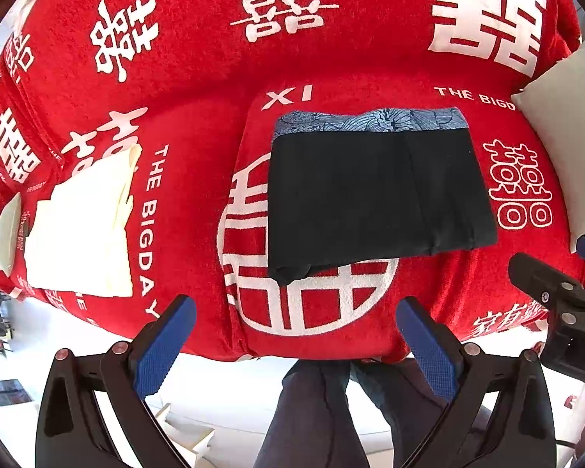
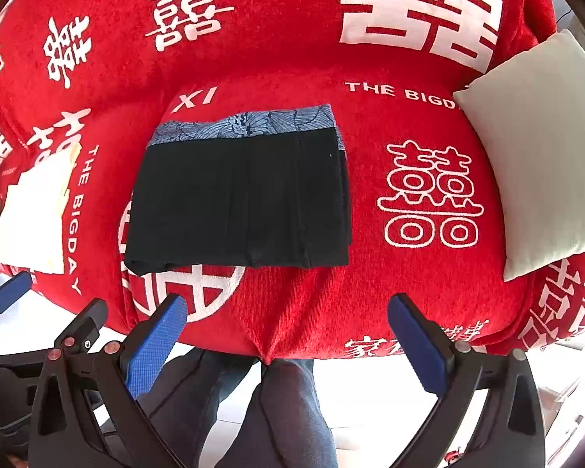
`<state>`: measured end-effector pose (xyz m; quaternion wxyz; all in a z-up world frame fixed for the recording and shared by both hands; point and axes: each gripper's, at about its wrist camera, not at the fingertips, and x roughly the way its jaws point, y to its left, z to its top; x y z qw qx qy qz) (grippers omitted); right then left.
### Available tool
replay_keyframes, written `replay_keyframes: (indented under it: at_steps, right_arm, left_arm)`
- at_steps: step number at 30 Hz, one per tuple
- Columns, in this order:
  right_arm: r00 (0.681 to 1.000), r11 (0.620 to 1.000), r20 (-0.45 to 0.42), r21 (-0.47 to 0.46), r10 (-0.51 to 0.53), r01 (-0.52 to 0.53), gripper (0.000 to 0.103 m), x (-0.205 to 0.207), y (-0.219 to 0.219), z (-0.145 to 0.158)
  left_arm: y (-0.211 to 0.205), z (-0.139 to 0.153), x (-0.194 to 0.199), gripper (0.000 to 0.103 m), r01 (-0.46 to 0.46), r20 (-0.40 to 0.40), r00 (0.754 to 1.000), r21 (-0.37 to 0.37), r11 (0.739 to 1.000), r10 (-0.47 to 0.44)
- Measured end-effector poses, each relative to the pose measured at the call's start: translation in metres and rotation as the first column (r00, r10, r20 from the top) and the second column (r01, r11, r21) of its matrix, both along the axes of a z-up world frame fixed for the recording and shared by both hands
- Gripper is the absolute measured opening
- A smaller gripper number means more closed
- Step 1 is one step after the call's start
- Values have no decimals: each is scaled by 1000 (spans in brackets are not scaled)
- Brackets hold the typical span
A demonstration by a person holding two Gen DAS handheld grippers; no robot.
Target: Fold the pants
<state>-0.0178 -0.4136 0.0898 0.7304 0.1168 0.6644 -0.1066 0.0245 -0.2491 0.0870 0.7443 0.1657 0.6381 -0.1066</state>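
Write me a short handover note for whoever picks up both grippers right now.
Left gripper: open, empty, held back over the sofa's front edge.
Right gripper: open, empty, beside it.
The black pants lie on the red sofa cover, folded into a compact rectangle, patterned waistband at the far side.
Folding looks done.
Left: perhaps tidy the slightly loose near-left corner; otherwise nothing obvious.

The pants (image 1: 374, 191) lie folded into a flat black rectangle with a blue patterned waistband (image 1: 370, 121) along the far edge. They rest ahead of both tools: slightly right of centre before the left one, slightly left of centre before the right one (image 2: 238, 199). The near left corner bunches a little.
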Motion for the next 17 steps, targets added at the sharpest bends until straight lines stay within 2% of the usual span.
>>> replay_keyframes:
  at_steps: [17]
  right_arm:
    - [1000, 1000, -7, -6, 17, -17, 103, 1, 5, -3]
  left_arm:
    - [1, 0, -3, 103, 16, 15, 1000, -24, 1000, -15]
